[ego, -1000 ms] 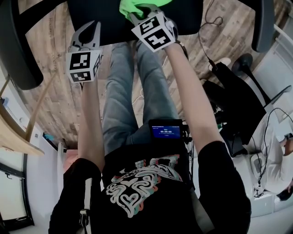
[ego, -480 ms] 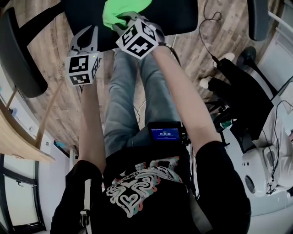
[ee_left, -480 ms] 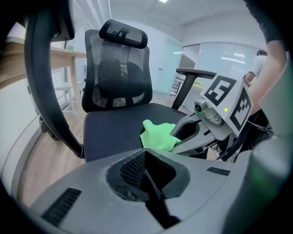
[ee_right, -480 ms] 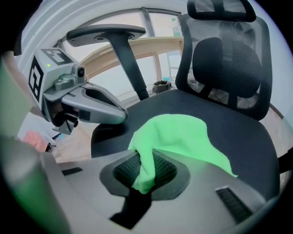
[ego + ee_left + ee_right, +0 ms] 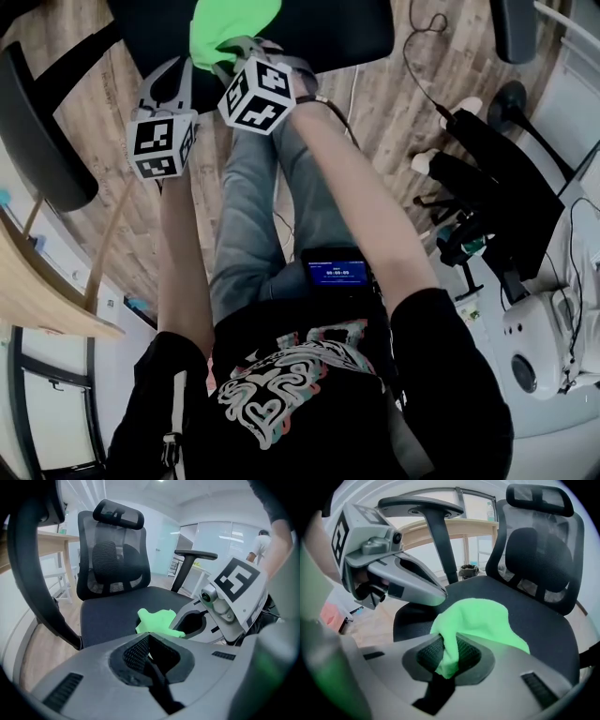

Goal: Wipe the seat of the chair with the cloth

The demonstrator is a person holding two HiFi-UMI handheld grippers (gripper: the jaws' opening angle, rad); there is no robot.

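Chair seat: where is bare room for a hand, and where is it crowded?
Bare: the back of the seat, between the cloth and the backrest, and its right side. Crowded: the front, where the right gripper pinches the cloth and the shut left gripper hovers beside it.

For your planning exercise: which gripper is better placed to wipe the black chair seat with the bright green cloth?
Right. The right gripper is shut on the bright green cloth, which lies on the black chair seat. The left gripper is shut and holds nothing.
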